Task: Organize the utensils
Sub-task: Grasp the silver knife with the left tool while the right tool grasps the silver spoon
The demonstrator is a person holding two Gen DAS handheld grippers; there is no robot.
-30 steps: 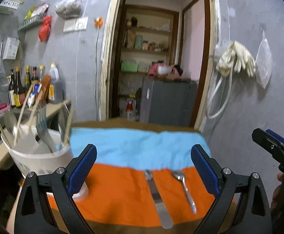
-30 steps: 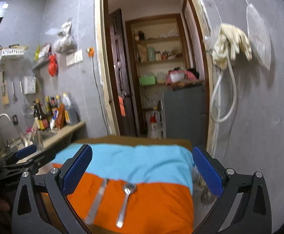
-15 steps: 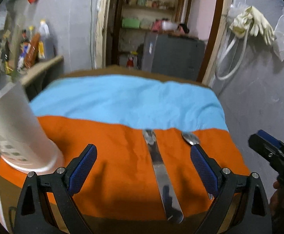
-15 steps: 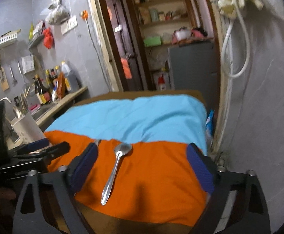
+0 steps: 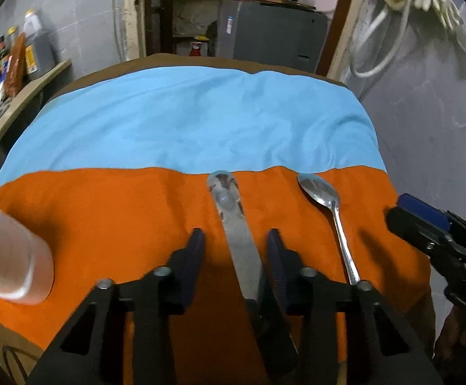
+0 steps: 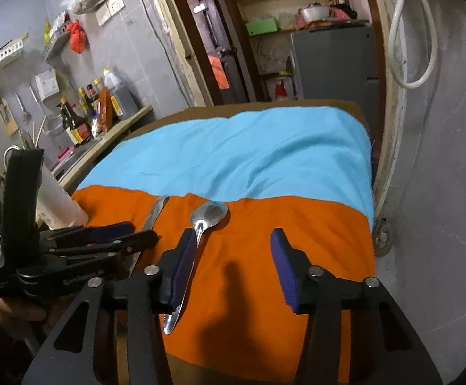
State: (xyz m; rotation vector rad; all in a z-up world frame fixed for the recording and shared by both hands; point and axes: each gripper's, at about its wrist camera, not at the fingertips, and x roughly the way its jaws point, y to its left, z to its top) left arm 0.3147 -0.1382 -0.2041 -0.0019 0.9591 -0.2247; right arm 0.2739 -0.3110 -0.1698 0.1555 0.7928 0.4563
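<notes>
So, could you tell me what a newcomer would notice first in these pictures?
Probably the vivid orange cloth meeting the blue cloth on the table. On the orange lie a flat metal utensil, framed by the left hand-held gripper, and a spoon beside it.

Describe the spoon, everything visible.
The spoon looks like polished steel: oval bowl, thin plain handle. It lies flat on the orange cloth, bowl toward the blue cloth, right of the flat metal utensil. In the right wrist view its handle runs beside the right gripper's left pad; contact unclear.
</notes>
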